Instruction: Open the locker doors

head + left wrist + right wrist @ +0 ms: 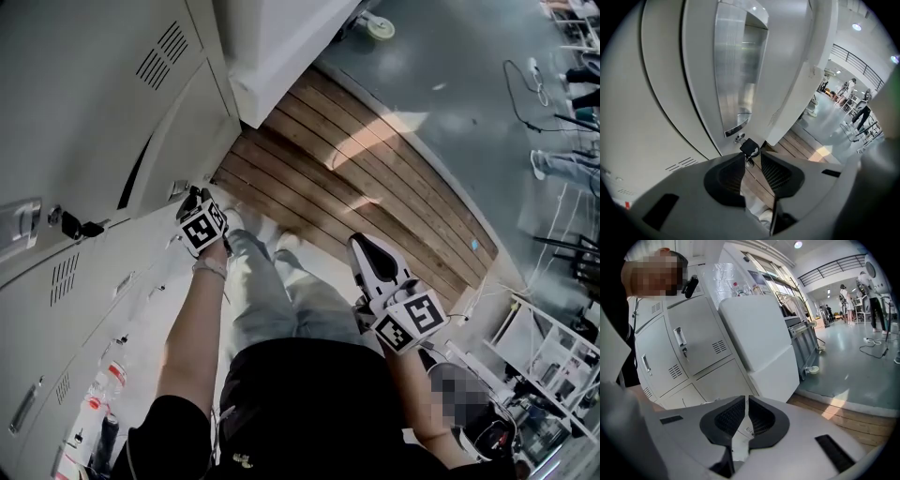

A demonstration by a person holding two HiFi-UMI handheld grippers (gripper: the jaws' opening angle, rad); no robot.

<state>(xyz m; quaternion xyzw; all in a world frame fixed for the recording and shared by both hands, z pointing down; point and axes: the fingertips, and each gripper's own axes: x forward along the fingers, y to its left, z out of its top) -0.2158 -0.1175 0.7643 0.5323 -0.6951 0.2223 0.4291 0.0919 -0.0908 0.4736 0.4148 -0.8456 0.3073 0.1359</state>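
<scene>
Grey locker doors (84, 103) fill the left of the head view. My left gripper (192, 197) reaches against them at a lower door's corner. In the left gripper view a brushed-metal recessed handle (738, 70) sits in the door (661, 93), with a round lock (739, 138) below it. A black-headed key (750, 147) sticks out of that lock. My left gripper (753, 157) has its jaws partly apart, the key head just at their tips and not pinched. My right gripper (361, 242) hangs away from the lockers over the person's legs. In its own view my right gripper (746, 399) is shut and empty.
A white cabinet (281, 47) stands past the lockers beside a wooden plank floor (356, 187). Another locker lock with a key (84, 228) shows higher up. Bottles (103, 384) stand at the lower left. Cables (525, 89) and people (874, 301) occupy the grey floor beyond.
</scene>
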